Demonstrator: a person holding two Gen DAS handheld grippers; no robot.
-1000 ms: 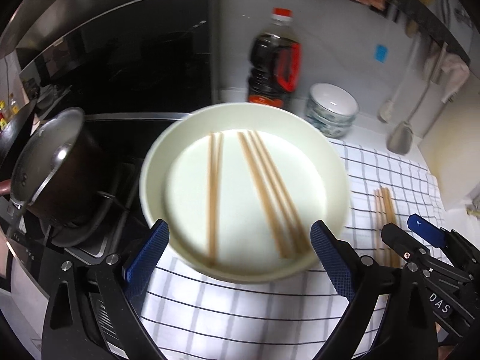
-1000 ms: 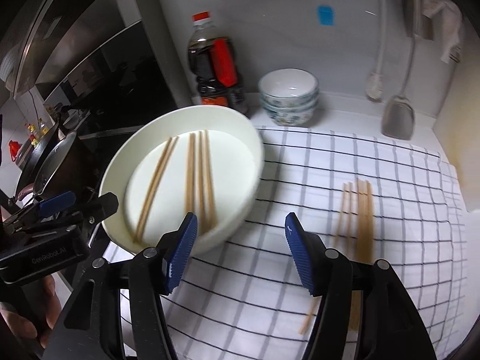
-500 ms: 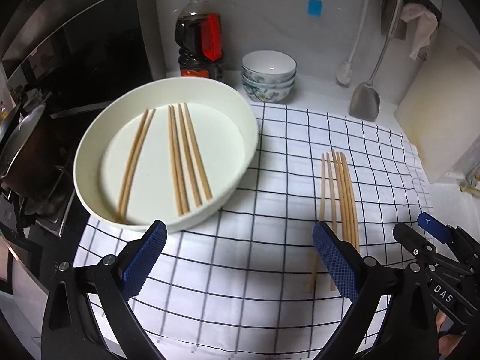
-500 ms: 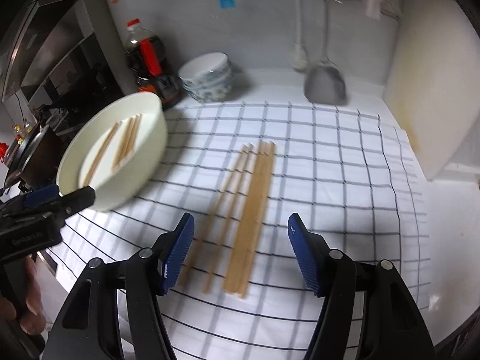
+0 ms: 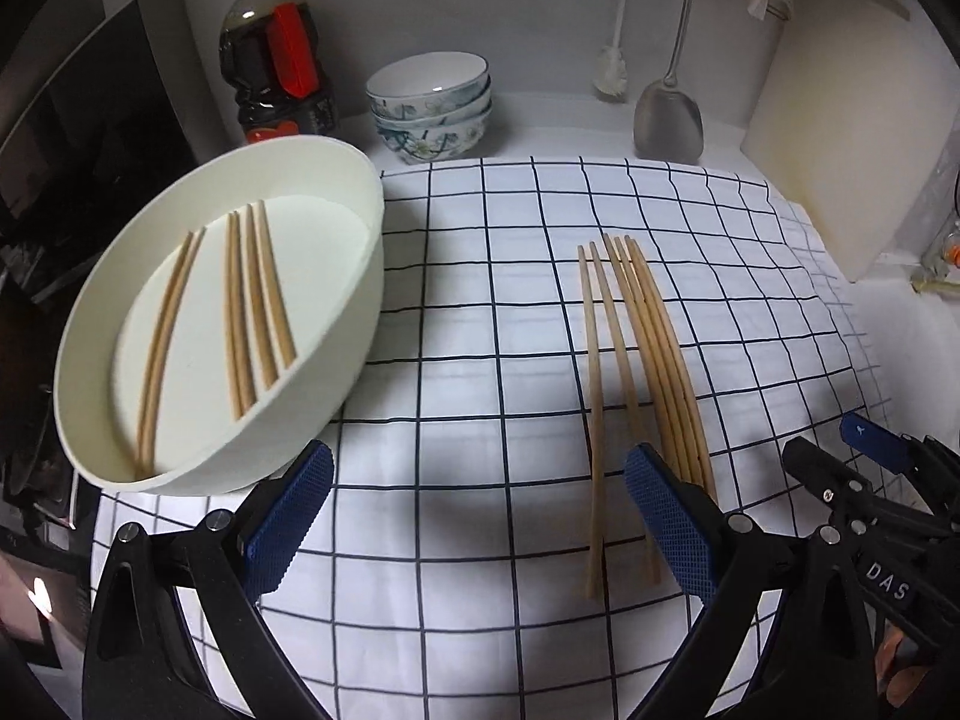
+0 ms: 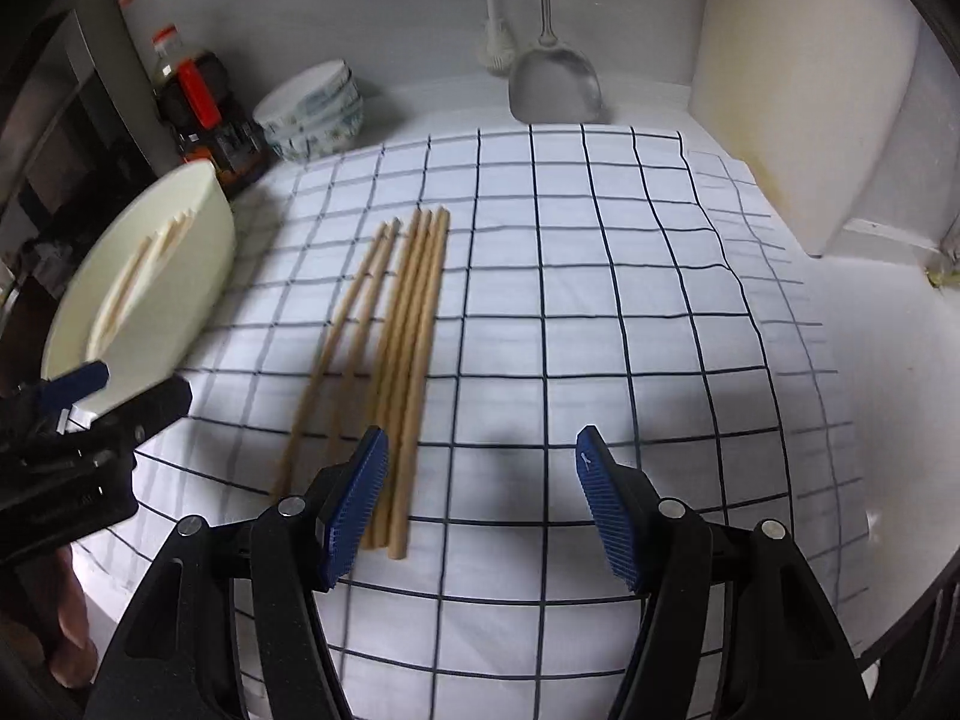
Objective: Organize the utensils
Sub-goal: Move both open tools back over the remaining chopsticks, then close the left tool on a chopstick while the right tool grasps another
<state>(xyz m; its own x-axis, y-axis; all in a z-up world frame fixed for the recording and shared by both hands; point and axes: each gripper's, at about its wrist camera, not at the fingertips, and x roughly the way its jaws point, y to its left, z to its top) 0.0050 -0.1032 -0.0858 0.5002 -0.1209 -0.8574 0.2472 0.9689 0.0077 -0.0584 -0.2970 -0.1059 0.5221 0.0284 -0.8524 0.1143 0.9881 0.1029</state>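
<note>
A cream oval basin [image 5: 336, 276] sits at the left edge of a white checked cloth [image 5: 480, 312] spread over the counter [image 6: 870, 312]. Five wooden chopsticks in the basin [image 5: 252, 306] lie lengthwise, a pair beside a group of three. On the cloth well to the right lies a second loose bundle of chopsticks [image 5: 636, 360], about six, side by side.

Behind, against the wall, three patterned bowls [image 5: 432, 108] are stacked; what the top one holds is hidden. Next to them stands a dark bottle [image 5: 270, 60] with a red cap.

The left gripper [image 5: 480, 516] hovers wide and empty over the cloth, its right finger covering part of the bundle. The right gripper [image 6: 480, 498] is likewise spread and empty, its left finger hiding some stick ends. The basin's near rim looks blurred in the right wrist view.
</note>
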